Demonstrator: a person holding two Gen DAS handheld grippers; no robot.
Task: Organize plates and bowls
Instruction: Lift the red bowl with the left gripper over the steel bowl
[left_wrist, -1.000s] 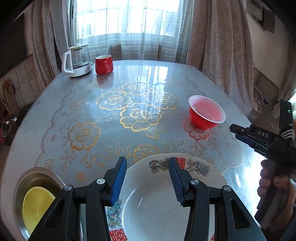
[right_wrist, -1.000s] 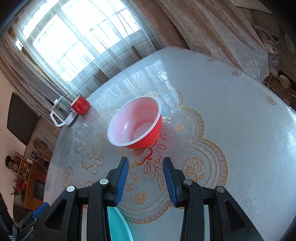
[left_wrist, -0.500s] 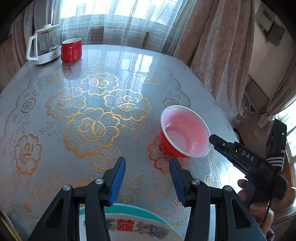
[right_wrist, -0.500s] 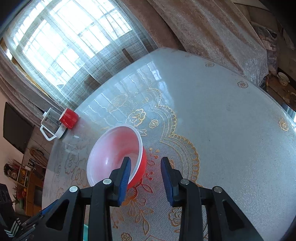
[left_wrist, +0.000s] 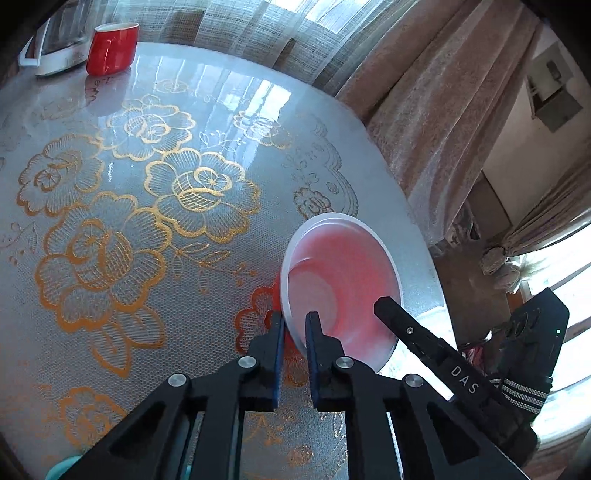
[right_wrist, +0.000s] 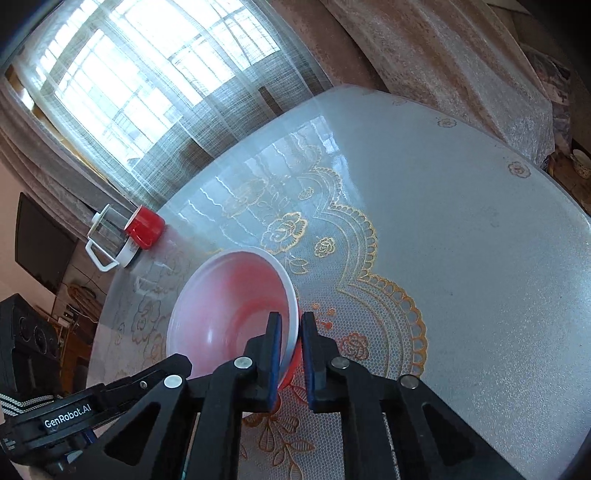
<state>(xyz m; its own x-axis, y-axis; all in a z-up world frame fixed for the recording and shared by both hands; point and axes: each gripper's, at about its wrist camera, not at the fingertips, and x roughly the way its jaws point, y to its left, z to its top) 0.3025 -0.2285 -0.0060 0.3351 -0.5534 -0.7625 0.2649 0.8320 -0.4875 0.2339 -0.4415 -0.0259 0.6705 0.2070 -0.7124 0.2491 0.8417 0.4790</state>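
Gripping the red bowl (left_wrist: 343, 291) — its base seemingly hidden.

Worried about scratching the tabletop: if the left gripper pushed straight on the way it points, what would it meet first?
The red bowl: the left gripper is already shut on its near rim. Beyond the bowl wall, probably the table just beneath, though depth is unclear.

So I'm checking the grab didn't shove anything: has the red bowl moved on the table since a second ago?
Cannot tell: both cameras moved. The red bowl still sits by the same red flower print, now with both grippers' jaws just closed on its rim.
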